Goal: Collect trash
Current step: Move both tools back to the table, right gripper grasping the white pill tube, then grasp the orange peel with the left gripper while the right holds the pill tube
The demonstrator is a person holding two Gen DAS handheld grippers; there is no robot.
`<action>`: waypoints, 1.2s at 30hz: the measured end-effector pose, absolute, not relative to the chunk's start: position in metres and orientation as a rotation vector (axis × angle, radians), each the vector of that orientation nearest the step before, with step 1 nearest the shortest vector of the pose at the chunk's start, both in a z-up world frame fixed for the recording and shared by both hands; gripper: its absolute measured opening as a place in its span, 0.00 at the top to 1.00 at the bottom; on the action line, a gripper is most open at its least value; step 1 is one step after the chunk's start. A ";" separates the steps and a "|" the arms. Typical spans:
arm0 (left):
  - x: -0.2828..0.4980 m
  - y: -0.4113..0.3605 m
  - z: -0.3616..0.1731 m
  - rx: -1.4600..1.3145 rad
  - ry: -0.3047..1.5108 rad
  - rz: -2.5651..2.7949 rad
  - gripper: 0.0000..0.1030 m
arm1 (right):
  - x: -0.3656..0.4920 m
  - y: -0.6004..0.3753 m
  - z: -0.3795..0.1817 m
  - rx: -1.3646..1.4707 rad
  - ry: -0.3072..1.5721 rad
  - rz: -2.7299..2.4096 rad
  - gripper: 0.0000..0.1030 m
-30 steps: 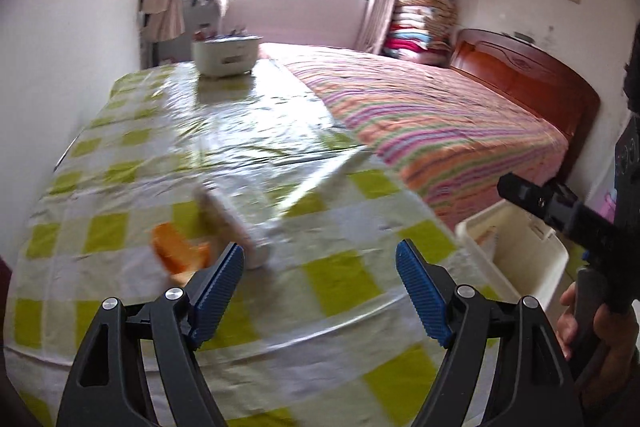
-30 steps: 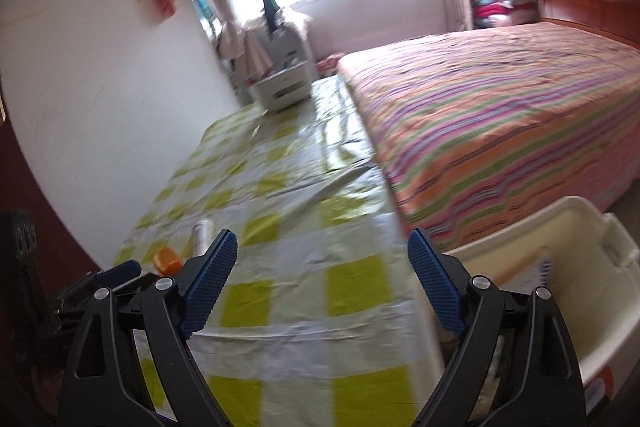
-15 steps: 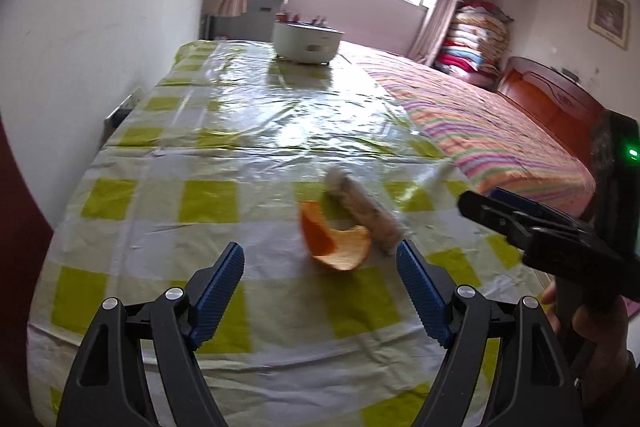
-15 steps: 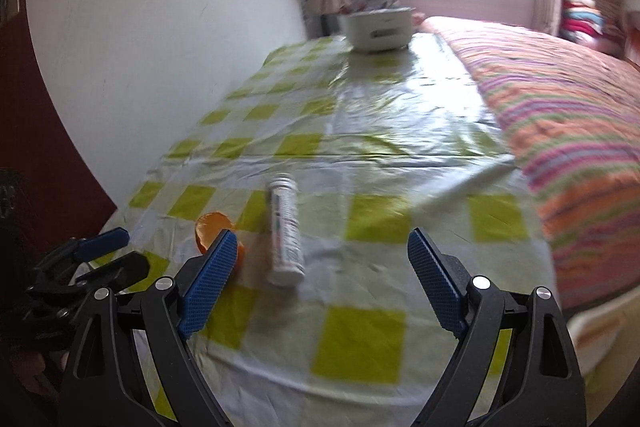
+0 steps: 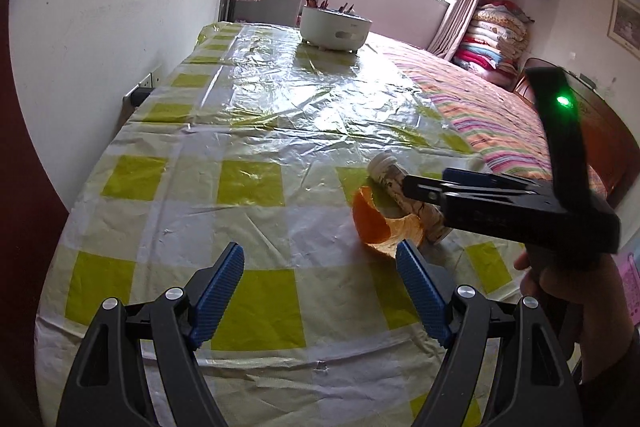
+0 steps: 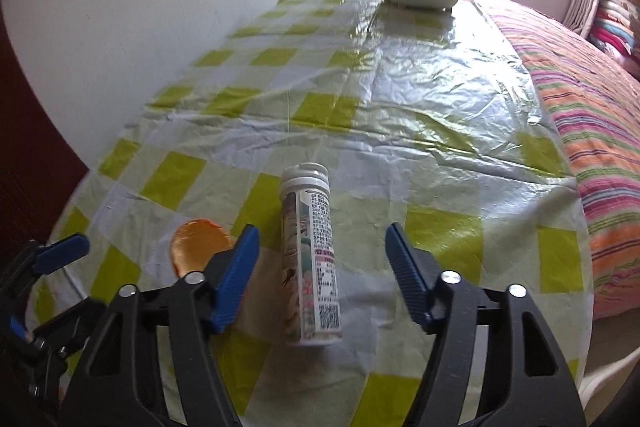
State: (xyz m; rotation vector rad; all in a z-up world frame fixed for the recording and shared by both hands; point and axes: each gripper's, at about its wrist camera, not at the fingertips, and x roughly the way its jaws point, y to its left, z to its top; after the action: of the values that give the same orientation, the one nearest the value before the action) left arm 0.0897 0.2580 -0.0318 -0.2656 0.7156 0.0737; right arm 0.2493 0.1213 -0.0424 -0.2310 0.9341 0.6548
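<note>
A white tablet tube point(image 6: 310, 227) with a printed label lies on its side on the green-checked tablecloth point(image 6: 400, 99). My right gripper point(image 6: 322, 259) straddles it, jaws closing, with a gap on both sides and neither pad touching. An orange peel point(image 6: 198, 245) lies just left of the right gripper's left finger. In the left wrist view the peel point(image 5: 378, 225) rests against the tube point(image 5: 386, 169), just beyond my right-hand fingertip. My left gripper point(image 5: 320, 273) is open and holds nothing. The right gripper point(image 5: 414, 185) reaches in from the right, held by a hand point(image 5: 568, 279).
A white pot point(image 5: 336, 27) stands at the table's far end by the window. A bed with a striped cover point(image 6: 592, 99) runs along the table's right edge. A white wall point(image 5: 100, 27) borders the left side. The cloth is covered in wrinkled clear plastic.
Both views swung left from the bed and white bin onto the table. The right gripper came down over the tube and its jaws narrowed. The peel now lies off the left gripper's right finger.
</note>
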 end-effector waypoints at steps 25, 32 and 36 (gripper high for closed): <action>0.141 0.260 -0.056 -0.522 0.806 -0.065 0.26 | 0.223 0.050 -0.013 0.006 0.907 0.702 0.73; 0.158 0.249 -0.061 -0.517 0.831 -0.094 0.46 | 0.221 0.033 -0.011 0.034 0.875 0.702 0.73; 0.163 0.240 -0.061 -0.507 0.838 -0.123 0.62 | 0.220 0.023 -0.009 0.052 0.862 0.694 0.73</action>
State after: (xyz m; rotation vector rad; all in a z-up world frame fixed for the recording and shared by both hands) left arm 0.1627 0.2402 -0.0612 -0.5070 0.8384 -0.1225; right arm 0.2202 0.0229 -0.0090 0.0522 0.8623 0.6938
